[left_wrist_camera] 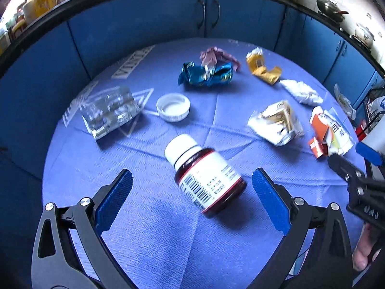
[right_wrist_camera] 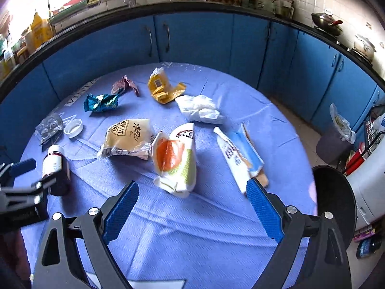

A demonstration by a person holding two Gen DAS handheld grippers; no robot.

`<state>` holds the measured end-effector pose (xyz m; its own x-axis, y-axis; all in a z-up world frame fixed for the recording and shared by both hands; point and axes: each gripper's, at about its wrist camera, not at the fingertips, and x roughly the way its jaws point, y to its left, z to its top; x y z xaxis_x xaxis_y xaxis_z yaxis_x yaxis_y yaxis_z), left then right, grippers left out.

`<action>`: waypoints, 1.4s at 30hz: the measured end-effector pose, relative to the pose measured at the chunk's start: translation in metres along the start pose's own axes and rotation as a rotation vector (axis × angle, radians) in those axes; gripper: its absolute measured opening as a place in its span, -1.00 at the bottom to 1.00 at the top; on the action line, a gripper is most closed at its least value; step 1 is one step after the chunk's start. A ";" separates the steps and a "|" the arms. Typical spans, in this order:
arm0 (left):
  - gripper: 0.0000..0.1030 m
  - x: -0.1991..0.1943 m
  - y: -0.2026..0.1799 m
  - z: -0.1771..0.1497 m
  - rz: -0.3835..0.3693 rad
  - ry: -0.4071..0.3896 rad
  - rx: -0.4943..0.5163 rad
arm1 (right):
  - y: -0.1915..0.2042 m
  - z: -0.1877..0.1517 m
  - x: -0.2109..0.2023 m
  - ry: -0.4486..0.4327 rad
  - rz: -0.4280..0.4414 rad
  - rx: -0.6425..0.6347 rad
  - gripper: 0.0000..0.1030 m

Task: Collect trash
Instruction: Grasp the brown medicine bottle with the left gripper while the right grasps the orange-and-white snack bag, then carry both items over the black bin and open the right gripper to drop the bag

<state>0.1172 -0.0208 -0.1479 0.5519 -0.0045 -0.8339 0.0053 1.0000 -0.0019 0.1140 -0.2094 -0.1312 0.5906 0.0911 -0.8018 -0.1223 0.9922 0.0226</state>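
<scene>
Nothing is looking collected yet: wrappers, a carton, a loose cap (left_wrist_camera: 173,107) and a pill bottle (left_wrist_camera: 205,177) are all lying on the blue-clothed desk (left_wrist_camera: 168,240). Both claws are hovering with jaws spread wide and empty, the left claw (left_wrist_camera: 192,197) bracketing the bottle, the right claw (right_wrist_camera: 192,204) facing an orange-and-white wrapper (right_wrist_camera: 175,156). That bottle is lying on its side, long axis diagonal, white cap pointing away and leftward.
</scene>
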 end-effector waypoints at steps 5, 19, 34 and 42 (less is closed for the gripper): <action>0.90 0.017 0.001 -0.006 -0.014 0.043 0.003 | 0.005 0.005 0.015 0.020 0.003 -0.007 0.72; 0.19 0.016 0.003 -0.004 -0.048 0.002 -0.003 | 0.009 -0.003 0.019 0.010 0.002 -0.041 -0.42; 0.20 -0.024 -0.028 0.011 -0.089 -0.119 0.058 | -0.006 -0.007 -0.025 -0.058 -0.017 -0.030 -0.42; 0.20 -0.037 -0.063 0.020 -0.117 -0.165 0.124 | -0.026 -0.014 -0.039 -0.085 -0.082 -0.013 -0.42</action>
<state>0.1130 -0.0836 -0.1059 0.6705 -0.1311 -0.7302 0.1741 0.9846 -0.0168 0.0829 -0.2404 -0.1087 0.6644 0.0172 -0.7472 -0.0812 0.9955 -0.0493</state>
